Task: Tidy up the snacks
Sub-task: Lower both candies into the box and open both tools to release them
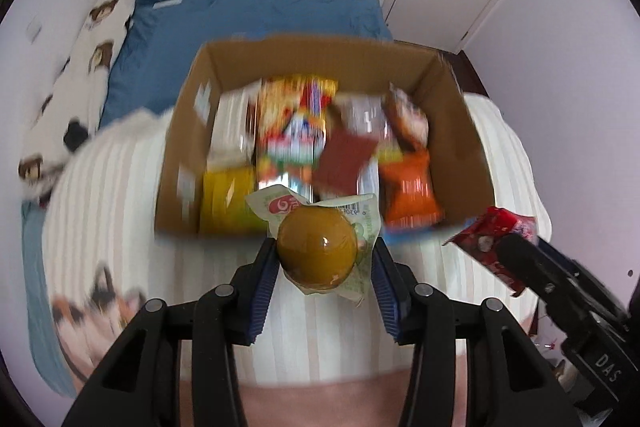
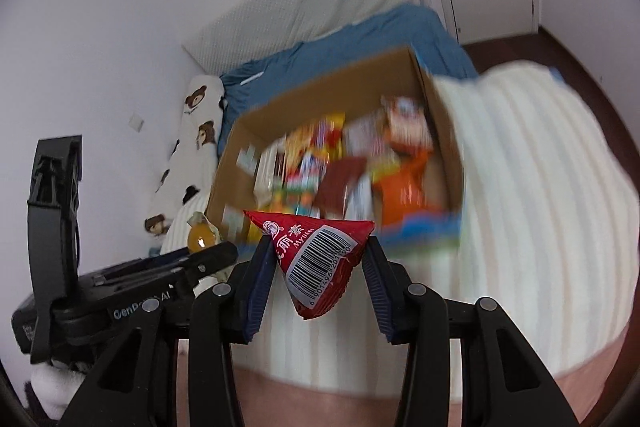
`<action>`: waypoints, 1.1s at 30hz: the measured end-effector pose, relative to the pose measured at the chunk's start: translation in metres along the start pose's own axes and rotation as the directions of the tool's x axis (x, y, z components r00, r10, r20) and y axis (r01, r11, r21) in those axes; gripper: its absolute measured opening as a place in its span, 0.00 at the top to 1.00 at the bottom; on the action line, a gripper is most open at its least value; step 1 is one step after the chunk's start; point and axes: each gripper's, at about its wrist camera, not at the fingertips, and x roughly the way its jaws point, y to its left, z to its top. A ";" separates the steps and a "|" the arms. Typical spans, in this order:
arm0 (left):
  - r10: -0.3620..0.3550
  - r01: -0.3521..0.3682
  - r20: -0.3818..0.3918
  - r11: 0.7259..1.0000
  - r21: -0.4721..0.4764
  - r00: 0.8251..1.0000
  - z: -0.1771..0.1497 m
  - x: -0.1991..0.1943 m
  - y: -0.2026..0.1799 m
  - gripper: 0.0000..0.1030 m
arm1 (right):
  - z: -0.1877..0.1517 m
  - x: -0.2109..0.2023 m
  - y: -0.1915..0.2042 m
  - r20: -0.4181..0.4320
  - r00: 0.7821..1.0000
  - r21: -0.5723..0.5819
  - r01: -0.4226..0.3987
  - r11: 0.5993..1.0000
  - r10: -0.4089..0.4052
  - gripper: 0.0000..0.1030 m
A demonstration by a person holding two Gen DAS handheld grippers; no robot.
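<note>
Blue pads of the left claw [image 1: 325, 259] press on a wrapped snack with a round amber ball showing through clear film [image 1: 317, 251]; the jaws are closed about as far as the ball allows, the left pad on the ball itself and the right pad mostly on loose wrapper. The right claw [image 2: 319, 259] pinches a red triangular packet [image 2: 320, 259] by its two upper corners, barcode facing the camera, the body hanging free below the pads. Its jaws are narrow and closed on the packet.

Beyond both claws lies a white ribbed blanket [image 1: 120, 195] on the bed, and on it an open cardboard box [image 1: 304, 51] already crowded with bags: a yellow one [image 1: 226, 199] at the near left, an orange one [image 1: 408, 187] at the near right, a dark red one [image 1: 346, 163] between. Both snacks are held above the blanket just short of the box's near wall.

Risks, as I judge them: the ball is smooth and round, so it could squirt out of a grip that catches mainly film. The red packet, held by corners only, may swing or slip. With the box this full, a snack dropped at the near edge could slide back out onto the blanket. The two claws sit close together and could knock each other over the box.
</note>
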 end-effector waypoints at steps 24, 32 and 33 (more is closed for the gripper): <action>0.049 -0.049 -0.197 0.999 0.006 0.979 0.116 0.125 0.018 0.12 | 0.107 0.134 -0.039 -0.303 0.914 -0.053 0.265 0.963 -0.269 0.07; 0.047 -0.051 -0.195 0.999 -0.016 0.980 0.107 0.115 0.025 0.12 | 0.102 0.138 -0.037 -0.329 0.895 -0.077 0.292 0.953 -0.301 0.06; 0.047 -0.051 -0.193 0.999 -0.018 0.980 0.106 0.113 0.025 0.12 | 0.102 0.137 -0.037 -0.328 0.896 -0.076 0.291 0.954 -0.300 0.06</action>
